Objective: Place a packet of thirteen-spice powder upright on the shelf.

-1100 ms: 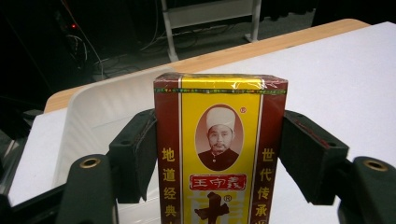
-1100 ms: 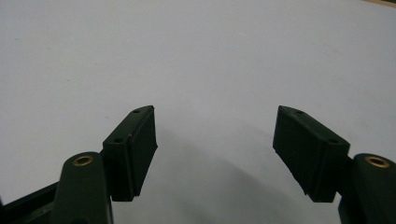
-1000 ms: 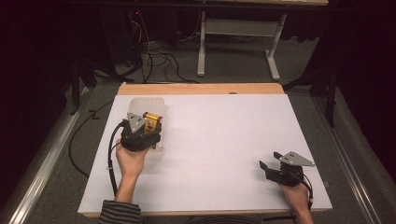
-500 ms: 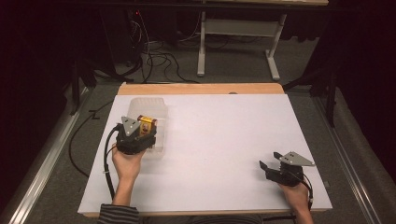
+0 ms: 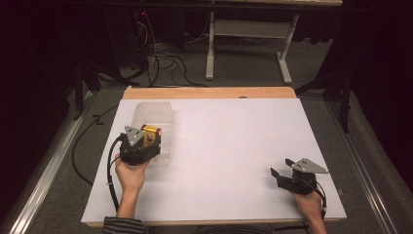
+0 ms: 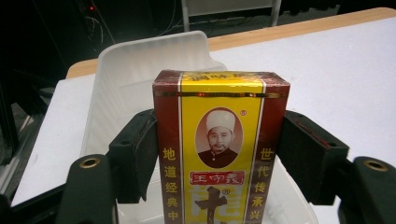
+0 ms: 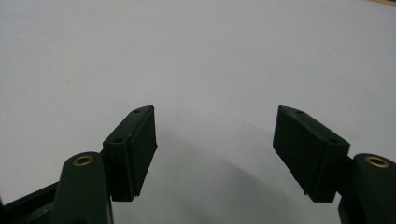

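Pulled back w/ box (image 6: 219, 149), left gripper (image 5: 141, 145) over tray (image 5: 153, 113).

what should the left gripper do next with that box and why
Probably lower it a little and open: the left gripper is shut on the red and yellow box, held upright over the near end of the clear plastic tray, apparently not yet resting inside.

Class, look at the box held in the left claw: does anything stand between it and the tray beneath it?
Nothing visible does. The left claw grips the box directly over the open tray, with no lid or other item between them.
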`<state>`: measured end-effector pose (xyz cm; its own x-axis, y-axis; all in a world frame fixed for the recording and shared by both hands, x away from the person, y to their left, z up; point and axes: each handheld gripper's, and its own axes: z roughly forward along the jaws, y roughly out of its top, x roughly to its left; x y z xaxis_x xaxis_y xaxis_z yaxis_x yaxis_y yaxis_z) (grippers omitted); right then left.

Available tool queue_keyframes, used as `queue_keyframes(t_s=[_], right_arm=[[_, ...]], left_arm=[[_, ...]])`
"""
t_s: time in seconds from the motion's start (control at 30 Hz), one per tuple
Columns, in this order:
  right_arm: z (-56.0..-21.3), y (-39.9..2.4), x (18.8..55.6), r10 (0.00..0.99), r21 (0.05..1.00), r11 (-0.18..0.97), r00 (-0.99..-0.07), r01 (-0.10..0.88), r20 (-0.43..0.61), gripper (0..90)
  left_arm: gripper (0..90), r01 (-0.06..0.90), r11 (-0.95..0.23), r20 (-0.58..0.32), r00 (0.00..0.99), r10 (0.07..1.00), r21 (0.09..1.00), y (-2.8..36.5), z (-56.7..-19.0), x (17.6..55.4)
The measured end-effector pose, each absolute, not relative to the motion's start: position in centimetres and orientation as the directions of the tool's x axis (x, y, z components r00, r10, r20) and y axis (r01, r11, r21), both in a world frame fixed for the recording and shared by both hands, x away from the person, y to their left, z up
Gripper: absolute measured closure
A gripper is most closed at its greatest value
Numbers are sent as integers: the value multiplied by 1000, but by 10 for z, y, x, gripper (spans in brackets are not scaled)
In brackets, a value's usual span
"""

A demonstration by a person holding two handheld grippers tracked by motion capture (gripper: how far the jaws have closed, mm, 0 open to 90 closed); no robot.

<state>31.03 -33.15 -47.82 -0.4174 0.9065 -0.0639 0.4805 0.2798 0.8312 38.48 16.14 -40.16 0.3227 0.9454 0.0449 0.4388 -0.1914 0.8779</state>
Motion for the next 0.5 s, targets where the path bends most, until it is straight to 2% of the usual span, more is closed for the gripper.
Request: queue_keyframes(t_s=[0.5], right_arm=[[-478, -332, 310, 907, 831, 279, -417, 481, -63, 307]], left_arm=[[324, 442, -210, 66, 321, 945, 872, 161, -410, 382]])
